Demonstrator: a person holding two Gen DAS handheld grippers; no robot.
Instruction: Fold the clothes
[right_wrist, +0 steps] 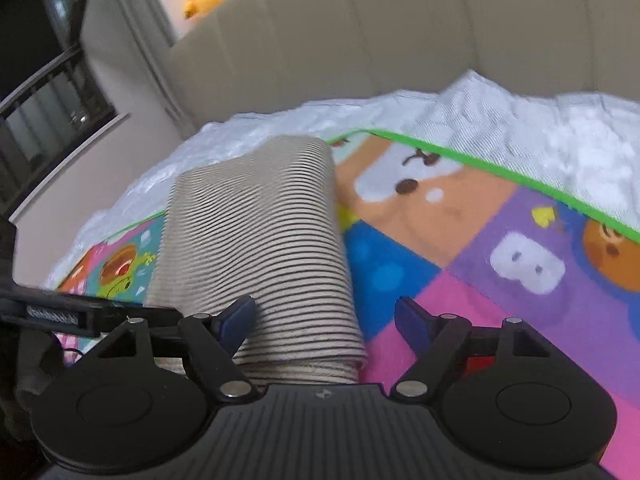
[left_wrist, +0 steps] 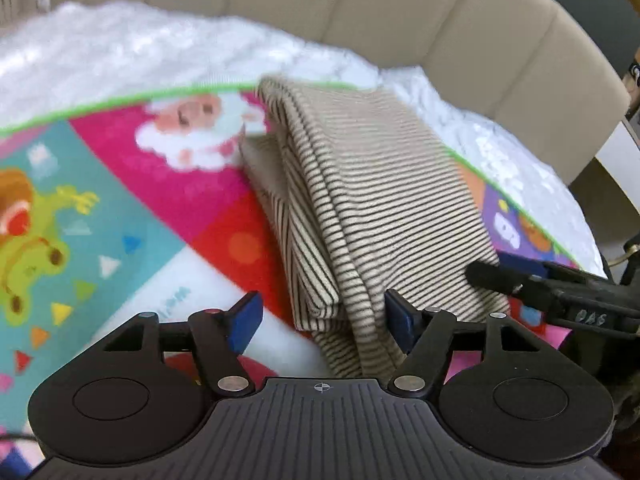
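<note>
The striped garment (left_wrist: pixel 360 200) lies folded on the colourful mat (left_wrist: pixel 160 220), toward its 1 o'clock corner. Both the left gripper (left_wrist: pixel 320 320) and right gripper (right_wrist: pixel 324 320) are released, holding nothing. Risk: a finger snagging the near edge could drag the layers apart.

right gripper (right_wrist: pixel 324 320): jaws apart, nothing clamped | folded striped garment (right_wrist: pixel 256 248): ahead, against left finger | play mat (right_wrist: pixel 480 280): beneath

my fingertips (left_wrist: pixel 244 322) are blue on black arms. at twelve o'clock the folded garment (left_wrist: pixel 360 208) is beige with thin dark stripes. the mat (right_wrist: pixel 500 280) under it shows pink, purple, orange, blue and teal cartoon panels, green-edged, over a white bedcover (left_wrist: pixel 120 52).
</note>
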